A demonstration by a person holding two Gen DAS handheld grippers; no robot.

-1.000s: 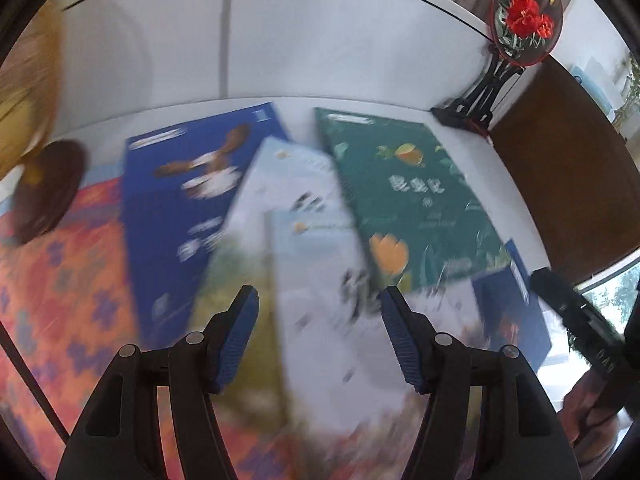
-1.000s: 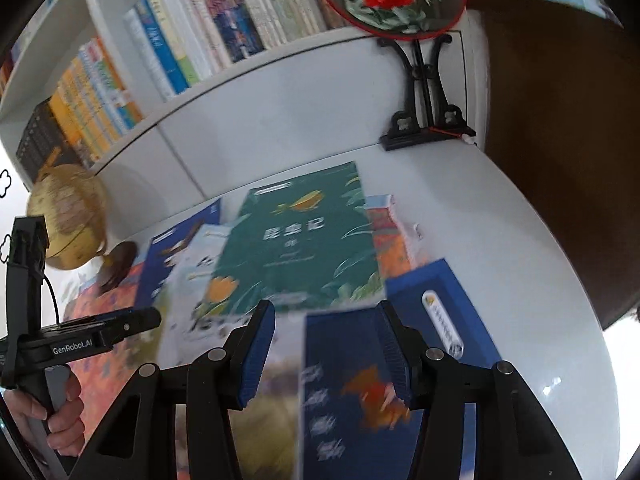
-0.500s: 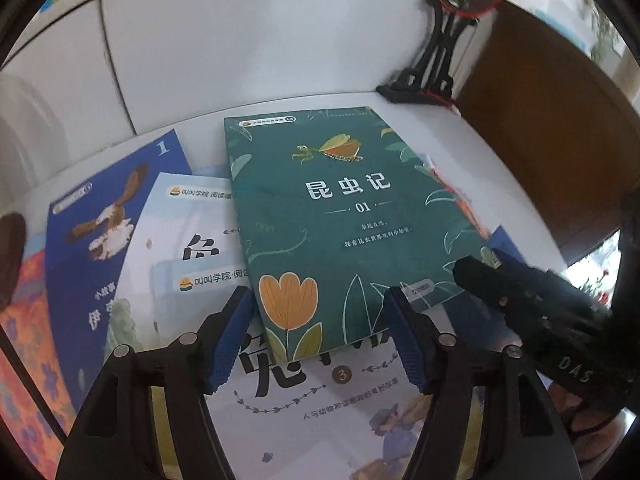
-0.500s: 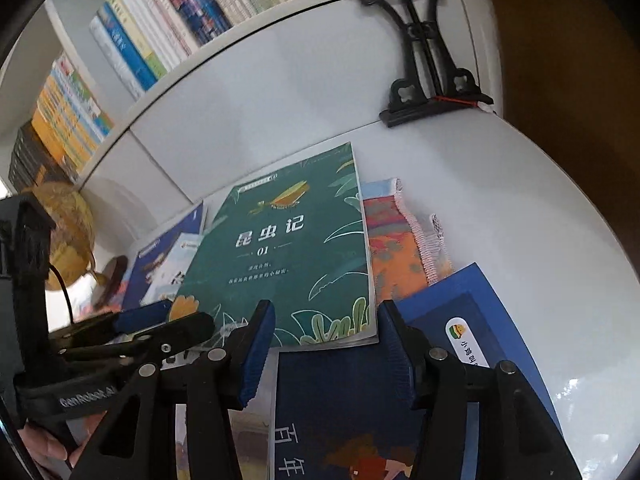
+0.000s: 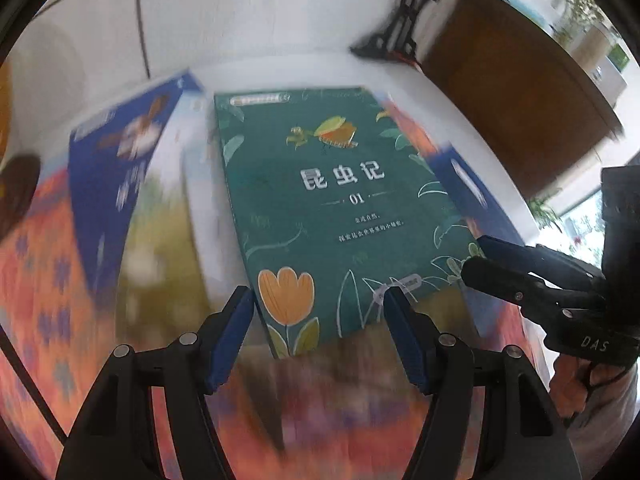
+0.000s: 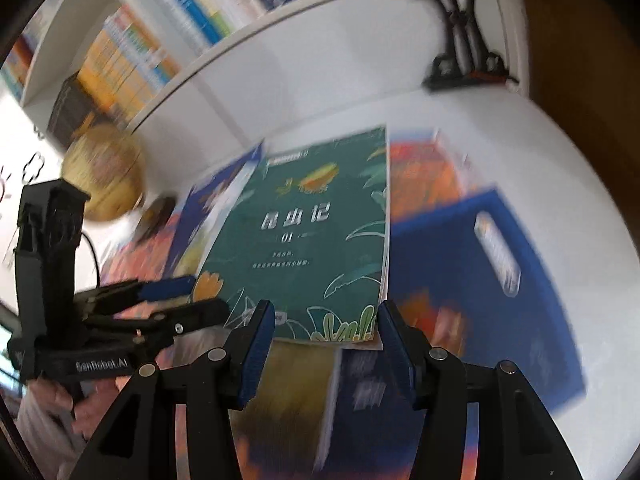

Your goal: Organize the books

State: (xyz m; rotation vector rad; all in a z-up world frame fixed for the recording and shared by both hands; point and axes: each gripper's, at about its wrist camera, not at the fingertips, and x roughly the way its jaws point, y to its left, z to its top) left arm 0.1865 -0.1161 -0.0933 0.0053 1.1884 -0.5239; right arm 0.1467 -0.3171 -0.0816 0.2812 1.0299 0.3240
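Both jaws stand half open, gripping nothing. My left gripper (image 5: pixel 318 308) and right gripper (image 6: pixel 326 322) hover at the green book's (image 5: pixel 332 208) near edge.

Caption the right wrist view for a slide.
Both open grippers, right gripper and left gripper, close on the near edge of the green book lying atop scattered books.

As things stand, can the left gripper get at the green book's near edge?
Probably yes: the left gripper stands open at the green book's near edge, nothing lying on the cover.

White tabletop (image 5: pixel 280 68) under scattered books (image 5: pixel 332 208)
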